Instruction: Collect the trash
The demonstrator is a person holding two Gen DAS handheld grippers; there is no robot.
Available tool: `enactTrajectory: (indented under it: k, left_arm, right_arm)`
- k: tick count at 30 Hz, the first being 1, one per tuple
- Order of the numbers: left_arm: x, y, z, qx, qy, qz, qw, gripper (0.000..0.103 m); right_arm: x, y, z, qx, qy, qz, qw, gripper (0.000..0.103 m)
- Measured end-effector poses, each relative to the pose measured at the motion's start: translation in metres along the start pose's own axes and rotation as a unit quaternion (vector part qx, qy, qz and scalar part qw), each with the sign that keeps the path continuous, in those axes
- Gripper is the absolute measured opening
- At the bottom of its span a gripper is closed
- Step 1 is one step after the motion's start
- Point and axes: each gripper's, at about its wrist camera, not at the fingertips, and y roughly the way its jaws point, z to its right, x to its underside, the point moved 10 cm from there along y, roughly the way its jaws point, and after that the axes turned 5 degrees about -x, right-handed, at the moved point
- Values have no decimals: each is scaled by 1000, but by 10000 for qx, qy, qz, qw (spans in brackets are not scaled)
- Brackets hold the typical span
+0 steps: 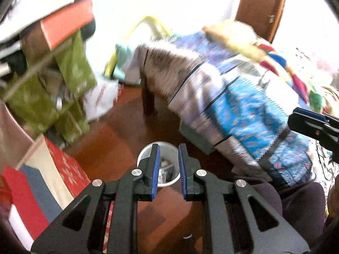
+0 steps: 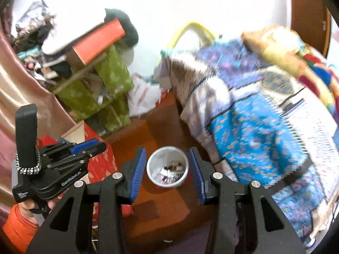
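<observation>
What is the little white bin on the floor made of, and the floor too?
The white bin looks like smooth plastic: thin even rim, slight shine, though blur leaves it open. The floor seems polished wood or a wood-look laminate: reddish-brown with a glossy sheen.

The bin (image 2: 167, 166) stands on the floor (image 2: 161, 124) between boxes (image 2: 99, 97) and bed (image 2: 254, 127).

White bin (image 2: 167, 167) stands on wooden floor (image 2: 161, 124), seemingly holding scraps.
</observation>
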Motion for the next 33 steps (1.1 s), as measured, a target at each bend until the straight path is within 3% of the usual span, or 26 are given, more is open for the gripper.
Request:
enactTrajectory:
  k: [3, 6, 10, 13, 15, 17, 18, 19, 22, 27, 33]
  left_arm:
    - [-10, -48, 23, 101, 203, 475, 9986, 28]
    - [-15, -96, 46, 340, 382, 937, 9943, 31]
    - [-17, -157, 76, 743, 558, 1495, 9844, 40]
    - [-12, -196, 97, 1058, 747, 1810, 9749, 42]
    - [-7, -221, 112, 1253, 915, 2031, 9668, 46]
    - [-3, -239, 120, 1372, 964, 2170, 9617, 54]
    - [0, -245, 123, 1435, 958, 2206, 9600, 63]
    - [2, -250, 125, 1501, 949, 2229, 9585, 72]
    - [9, -262, 130, 1621, 891, 2296, 9556, 85]
    - [17, -270, 127, 1598, 913, 2374, 9538, 92]
    - [32, -272, 124, 1562, 1002, 2359, 9539, 96]
  right_arm:
    - [-2, -50, -6, 236, -60, 518, 9984, 38]
    - [0, -101, -7, 435, 15, 1068, 9933, 38]
    - [6, -171, -10, 862, 112, 1825, 9794, 38]
    - [15, -224, -12, 1420, 110, 2375, 9609, 39]
    - [21, -250, -13, 1680, 178, 2664, 9489, 53]
    - [30, -272, -17, 1886, 287, 2932, 9368, 58]
    - [35, -281, -18, 2010, 339, 3049, 9303, 60]
    - [37, -285, -17, 2117, 376, 3111, 9257, 63]
    - [47, -299, -21, 2407, 555, 3280, 9118, 82]
    - [60, -304, -23, 2643, 846, 3299, 9023, 99]
    - [81, -314, -23, 2949, 1083, 3305, 8900, 103]
